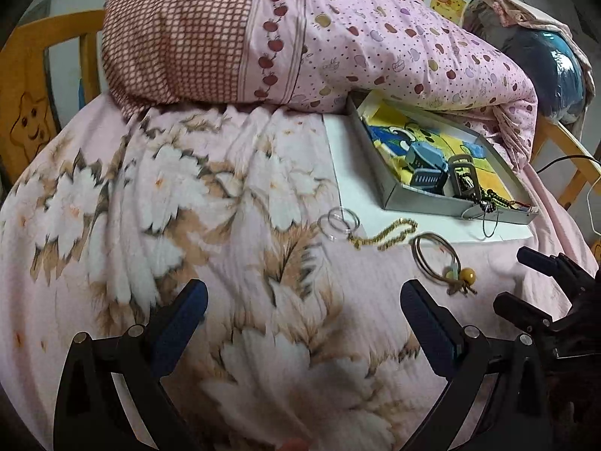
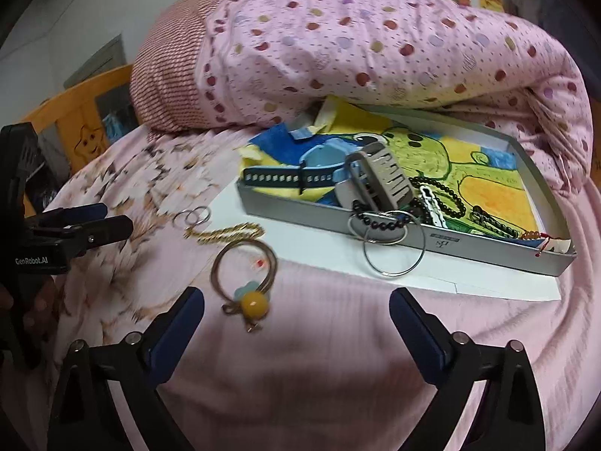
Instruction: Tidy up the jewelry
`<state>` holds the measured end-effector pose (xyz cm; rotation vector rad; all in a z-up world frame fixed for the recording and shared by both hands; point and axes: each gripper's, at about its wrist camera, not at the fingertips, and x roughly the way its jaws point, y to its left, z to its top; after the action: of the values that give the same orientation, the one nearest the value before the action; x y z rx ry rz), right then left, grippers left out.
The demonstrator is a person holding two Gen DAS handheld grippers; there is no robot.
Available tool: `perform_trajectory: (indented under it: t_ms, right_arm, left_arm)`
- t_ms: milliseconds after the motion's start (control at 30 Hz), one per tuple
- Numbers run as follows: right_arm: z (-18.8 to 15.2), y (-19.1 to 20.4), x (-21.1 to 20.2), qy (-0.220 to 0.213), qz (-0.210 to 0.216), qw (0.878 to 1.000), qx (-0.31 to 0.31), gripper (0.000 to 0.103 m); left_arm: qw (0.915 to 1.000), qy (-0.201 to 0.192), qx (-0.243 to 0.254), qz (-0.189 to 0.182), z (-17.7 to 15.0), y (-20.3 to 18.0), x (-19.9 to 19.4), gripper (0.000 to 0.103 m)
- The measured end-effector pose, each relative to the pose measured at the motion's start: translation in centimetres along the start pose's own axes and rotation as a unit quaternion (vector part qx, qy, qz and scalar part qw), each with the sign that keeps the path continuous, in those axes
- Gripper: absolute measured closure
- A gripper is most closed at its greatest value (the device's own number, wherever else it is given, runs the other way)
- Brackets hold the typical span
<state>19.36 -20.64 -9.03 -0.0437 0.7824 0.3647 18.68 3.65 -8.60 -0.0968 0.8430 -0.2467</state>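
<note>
Jewelry loose on bed: bangle with yellow bead [image 2: 244,282] at 11 o'clock of right gripper [image 2: 296,319], jaws apart, empty. Judged light, stiff, slippery; hoop rim suggested for grasp. Left gripper [image 1: 304,312] apart, empty.

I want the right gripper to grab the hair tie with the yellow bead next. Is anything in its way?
Nothing visible. The hair tie lies alone on the pink bedsheet, just ahead of the open right gripper, nearer its left finger. The gold chain lies just beyond it, close to the loop's far edge.
</note>
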Motion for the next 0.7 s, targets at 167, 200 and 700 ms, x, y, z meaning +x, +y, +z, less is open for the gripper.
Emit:
perform_trajectory:
  t_ms: [167, 200, 700]
  right_arm:
    - [0.7, -0.9, 0.6, -0.001, 0.002, 1.000, 0.001, 0.015]
    - [1.0, -1.1, 0.7, -0.003, 0.002, 1.000, 0.004, 0.018]
    - [2.2, -3.6, 3.7, 0.026, -0.017, 0.999, 0.042, 0.048]
  left_arm:
    - [0.9994, -0.009, 0.030, -0.012, 1.8, -0.3, 1.3, 0.003]
    - [0.9993, -0.010, 0.031, -0.018, 2.1, -0.2, 1.6, 0.004]
    - [0.9950, 0.061, 0.013, -0.078, 4.3, -0.2, 7.0, 0.070]
